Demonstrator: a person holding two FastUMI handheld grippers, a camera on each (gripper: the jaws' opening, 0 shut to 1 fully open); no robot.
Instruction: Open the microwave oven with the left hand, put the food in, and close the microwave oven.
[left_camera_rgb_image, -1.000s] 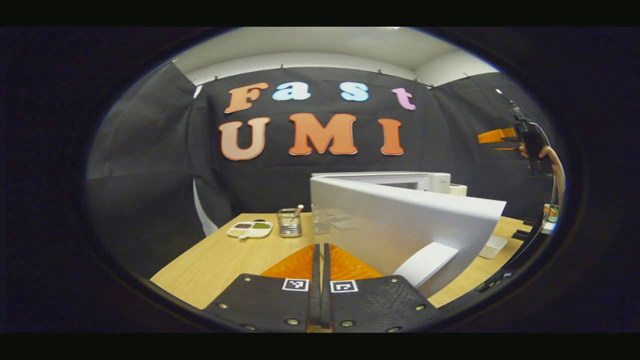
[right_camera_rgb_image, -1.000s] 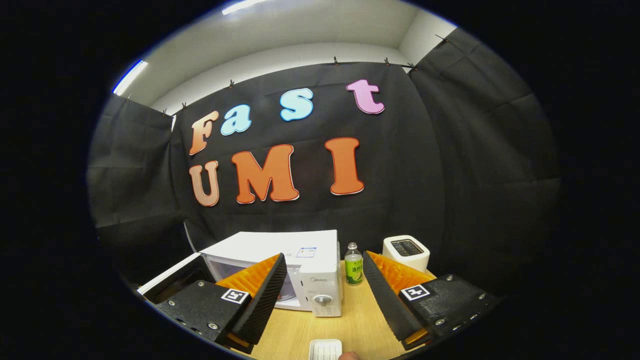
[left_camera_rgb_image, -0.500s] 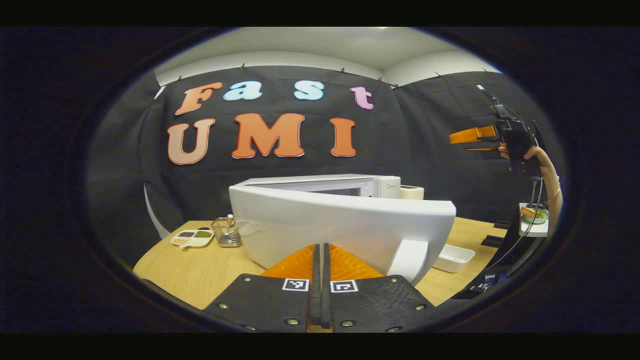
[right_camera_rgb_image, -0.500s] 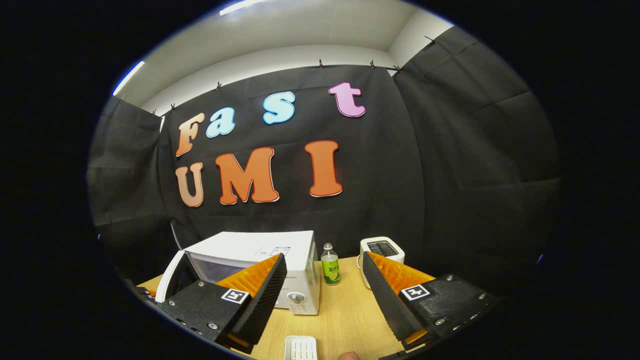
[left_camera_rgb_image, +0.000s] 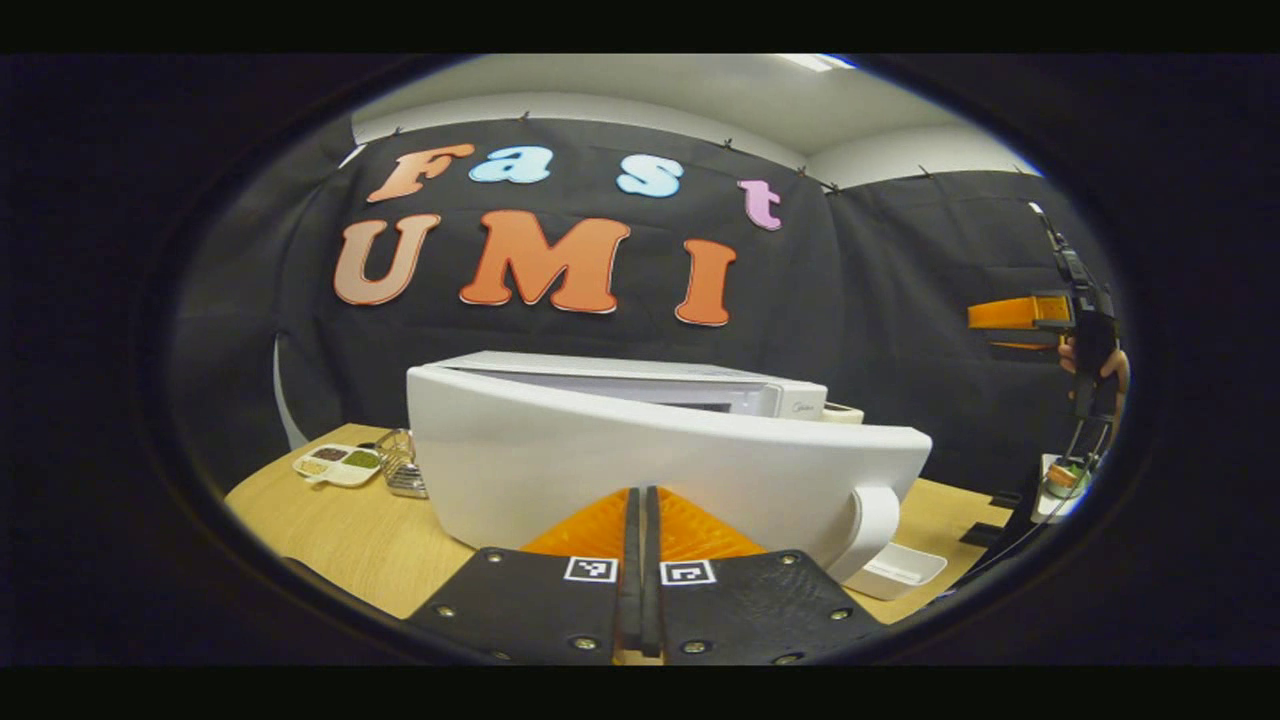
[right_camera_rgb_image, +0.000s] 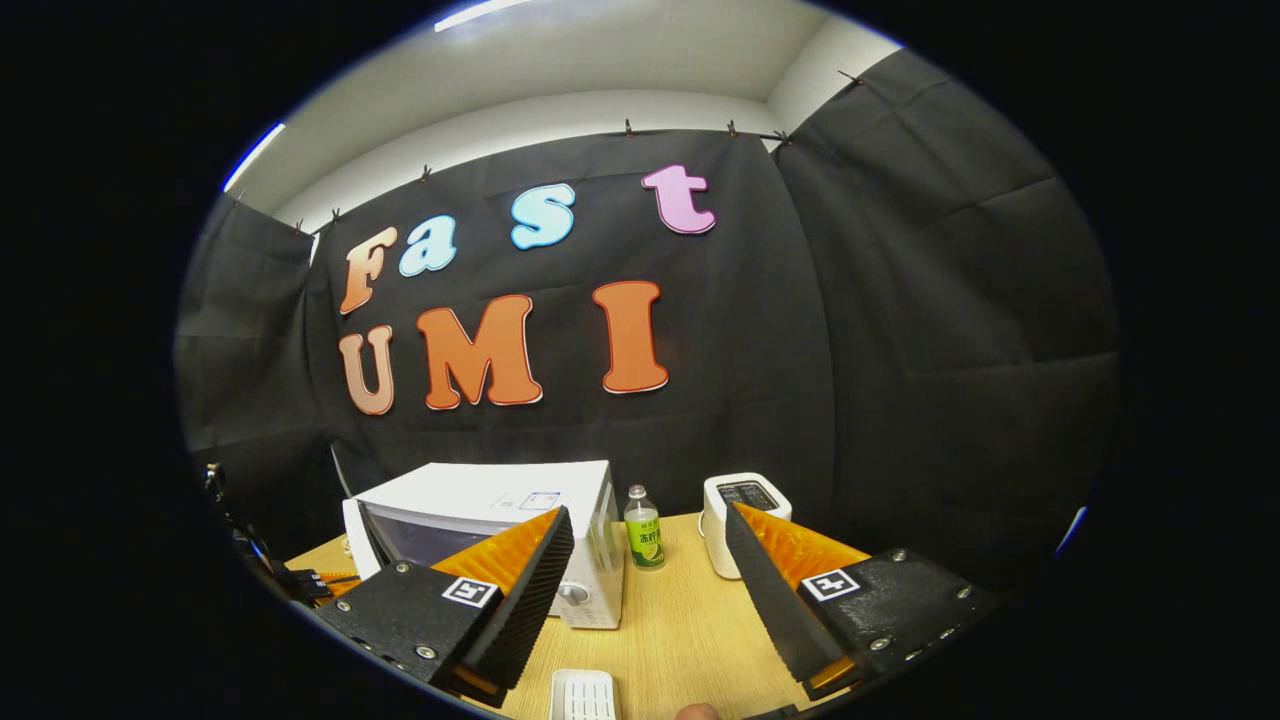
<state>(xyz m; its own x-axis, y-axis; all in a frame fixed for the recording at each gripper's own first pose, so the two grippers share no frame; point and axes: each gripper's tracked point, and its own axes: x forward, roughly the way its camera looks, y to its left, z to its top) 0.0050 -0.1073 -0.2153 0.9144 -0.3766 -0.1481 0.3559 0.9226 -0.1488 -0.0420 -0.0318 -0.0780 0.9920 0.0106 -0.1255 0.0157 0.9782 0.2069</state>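
At twelve o'clock of the left tongs (left_camera_rgb_image: 640, 520), pressed together on nothing, the microwave's (left_camera_rgb_image: 640, 385) smooth white curved door (left_camera_rgb_image: 640, 470) is being seen nearly closed. In the right gripper view, the right tongs (right_camera_rgb_image: 648, 560) are being held wide apart, empty, above the woodgrain surface (right_camera_rgb_image: 680, 630); the food cannot be made out.

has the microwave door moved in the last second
Yes. In the right gripper view the microwave door has swung in toward the microwave body, from wide open to nearly shut.
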